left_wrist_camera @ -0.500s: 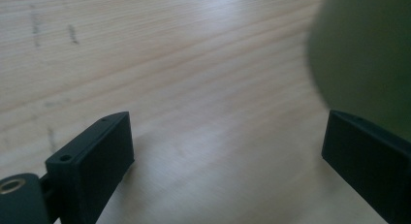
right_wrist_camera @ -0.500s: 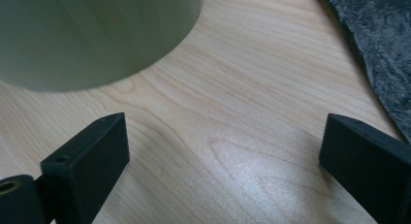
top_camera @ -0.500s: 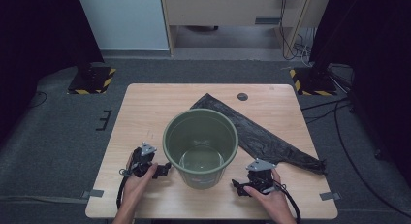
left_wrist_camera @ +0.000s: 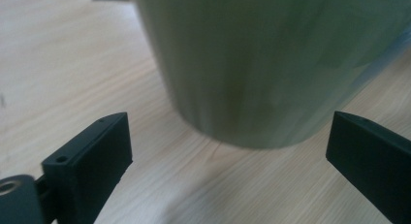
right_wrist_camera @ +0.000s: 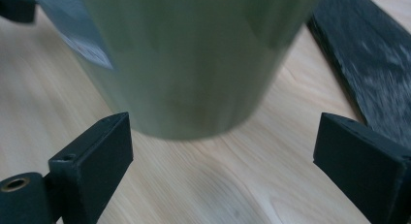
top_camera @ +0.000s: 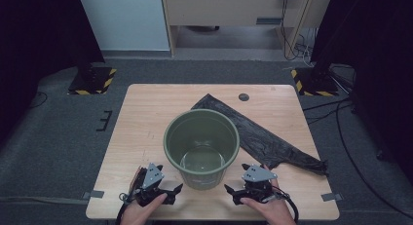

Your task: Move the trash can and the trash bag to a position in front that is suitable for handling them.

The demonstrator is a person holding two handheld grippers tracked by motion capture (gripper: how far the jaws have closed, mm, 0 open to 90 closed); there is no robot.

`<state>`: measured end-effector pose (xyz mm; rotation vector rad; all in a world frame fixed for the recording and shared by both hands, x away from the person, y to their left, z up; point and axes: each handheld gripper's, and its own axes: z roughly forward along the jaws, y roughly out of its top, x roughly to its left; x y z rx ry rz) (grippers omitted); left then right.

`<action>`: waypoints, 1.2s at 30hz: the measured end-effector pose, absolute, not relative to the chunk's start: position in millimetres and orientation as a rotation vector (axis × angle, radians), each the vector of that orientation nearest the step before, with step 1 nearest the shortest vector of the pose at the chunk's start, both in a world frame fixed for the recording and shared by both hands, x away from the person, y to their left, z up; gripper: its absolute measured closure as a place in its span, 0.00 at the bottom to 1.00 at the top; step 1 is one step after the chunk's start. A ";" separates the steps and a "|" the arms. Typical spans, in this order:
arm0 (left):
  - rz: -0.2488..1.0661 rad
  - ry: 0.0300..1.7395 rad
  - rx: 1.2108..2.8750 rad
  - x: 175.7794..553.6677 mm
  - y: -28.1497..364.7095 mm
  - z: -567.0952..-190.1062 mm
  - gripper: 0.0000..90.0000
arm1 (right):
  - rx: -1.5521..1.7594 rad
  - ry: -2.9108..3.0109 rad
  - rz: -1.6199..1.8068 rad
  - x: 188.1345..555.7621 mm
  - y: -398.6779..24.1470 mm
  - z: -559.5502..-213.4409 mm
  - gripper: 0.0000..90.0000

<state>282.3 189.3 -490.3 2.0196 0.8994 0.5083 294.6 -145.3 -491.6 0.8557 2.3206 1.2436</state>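
Left gripper point(top_camera: 171, 192): jaws spread wide with nothing between them, resting on the table at the bin's 7 o'clock, pointed at its base.
Right gripper point(top_camera: 233, 192): jaws likewise wide apart and empty, at the bin's 5 o'clock, aimed at the bin's lower wall.
Bin point(top_camera: 201, 146): 1 green plastic bin, upright and empty, mid-table toward the near edge; in both gripper views its wall stands just ahead of the jaws, apart from them.
Bag point(top_camera: 263, 137): 1 black plastic bag (flat, folded to a long wedge) lies from the bin's 12 o'clock out to its 4 o'clock, partly tucked behind the bin.
Small disc point(top_camera: 243, 97): 1 dark round piece near the far edge, at the bin's 1 o'clock.
Table point(top_camera: 141, 118): 1 light wooden top.
Step in hand: likely the start, both grippers poised either side of the bin, nothing grasped.
Next move: probably the right gripper swings to 3 o'clock to pinch the bag's edge, closing on thin film without dragging the bin.
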 end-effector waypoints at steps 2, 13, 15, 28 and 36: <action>0.510 0.875 2.016 282.8 184.8 -488.3 0.03 | 0.824 2.320 1.256 293.7 -140.5 -487.6 0.08; 0.446 0.790 2.000 293.9 174.9 -480.3 0.06 | 0.808 2.297 1.292 301.6 -118.6 -473.0 0.06; 0.442 0.791 1.986 297.2 175.9 -478.0 0.06 | 0.821 2.292 1.296 304.4 -115.9 -473.0 0.05; 0.473 0.816 1.952 313.6 187.9 -468.6 0.11 | 0.865 2.288 1.243 324.2 -98.0 -469.3 0.07; 0.474 0.851 1.949 326.9 189.2 -466.4 0.16 | 0.875 2.286 1.235 337.8 -95.3 -463.0 0.16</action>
